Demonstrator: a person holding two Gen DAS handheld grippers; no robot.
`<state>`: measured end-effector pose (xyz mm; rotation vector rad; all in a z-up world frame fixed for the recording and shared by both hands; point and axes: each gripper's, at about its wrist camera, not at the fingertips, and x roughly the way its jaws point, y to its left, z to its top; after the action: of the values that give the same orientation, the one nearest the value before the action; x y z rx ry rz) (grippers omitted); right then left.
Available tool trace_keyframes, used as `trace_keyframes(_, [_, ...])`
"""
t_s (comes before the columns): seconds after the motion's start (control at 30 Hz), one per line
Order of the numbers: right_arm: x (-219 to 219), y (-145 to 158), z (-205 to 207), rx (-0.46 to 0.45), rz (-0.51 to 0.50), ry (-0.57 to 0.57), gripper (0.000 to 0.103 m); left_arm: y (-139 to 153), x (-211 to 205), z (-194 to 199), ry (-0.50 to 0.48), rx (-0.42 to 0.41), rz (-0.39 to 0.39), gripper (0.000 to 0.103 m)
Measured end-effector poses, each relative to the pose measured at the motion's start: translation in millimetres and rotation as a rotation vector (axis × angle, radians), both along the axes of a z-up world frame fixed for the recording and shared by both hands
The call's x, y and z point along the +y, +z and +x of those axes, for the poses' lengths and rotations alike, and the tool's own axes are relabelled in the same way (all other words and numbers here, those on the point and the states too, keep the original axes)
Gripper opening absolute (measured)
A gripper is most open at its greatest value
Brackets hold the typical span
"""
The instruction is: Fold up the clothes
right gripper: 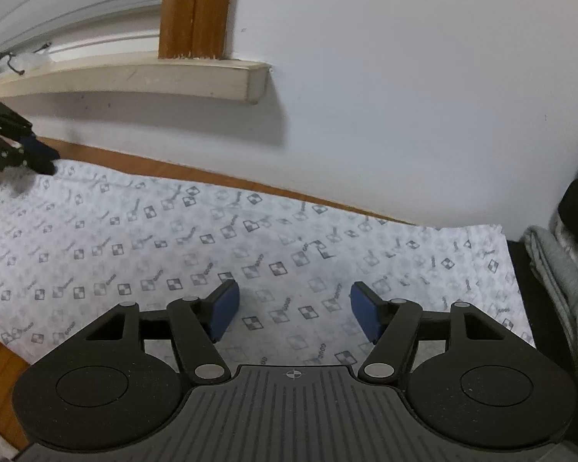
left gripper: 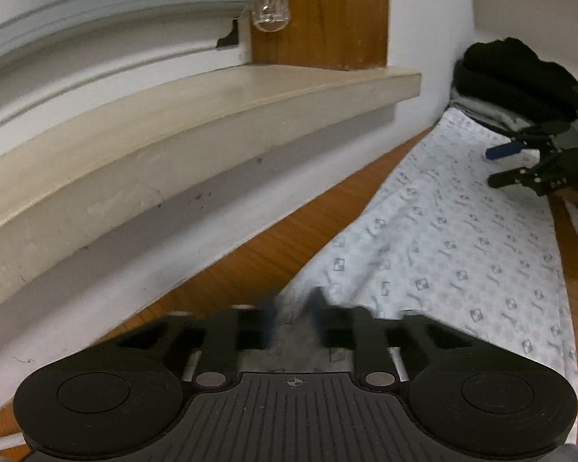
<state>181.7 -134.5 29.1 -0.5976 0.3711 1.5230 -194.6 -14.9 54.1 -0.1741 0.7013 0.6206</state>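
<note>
1. The left gripper shows its fingers clenched on the near edge of the patterned white garment; the blurred blue pads pinch a ridge of cloth between them, apparently so that this end can be lifted for a fold.
2. The right gripper hovers over the same garment with its fingers released, blue pads well apart and nothing between them, seemingly lined up to take the opposite end.
3. The garment lies spread flat along the wooden bench, its far edge close to the white wall, which leaves room to fold toward the person.
4. A stack of folded clothes, grey below and dark on top, sits just beside the garment's far end, likely where finished pieces go.
5. A cream window sill juts out above the bench.
</note>
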Motion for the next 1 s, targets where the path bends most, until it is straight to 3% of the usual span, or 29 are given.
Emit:
trace_keyframes(0.17, [-2, 0, -9, -0.061, 0.014, 0.002, 0.064, 18, -29, -7, -0.007, -0.049, 0.105, 0.002])
trace_keyframes(0.27, [-4, -1, -13, -0.073, 0.018, 0.003, 0.064, 23, -57, -6, -0.05, -0.022, 0.166, 0.002])
trace_keyframes(0.5, [-1, 4, -7, 0.011, 0.009, 0.004, 0.063, 0, -82, -6, -0.077, 0.043, 0.118, 0.005])
trace_keyframes(0.6, [5, 17, -15, 0.043, 0.028, 0.02, 0.062, 3, -82, -11, -0.056, 0.021, 0.113, 0.019])
trace_keyframes(0.8, [47, 33, -73, 0.166, 0.002, 0.206, 0.056, 10, -89, -32, -0.035, -0.001, 0.09, 0.019])
trace_keyframes(1.0, [89, 18, -145, 0.173, -0.083, 0.383, 0.054, 10, -91, -56, -0.007, -0.033, 0.032, 0.019])
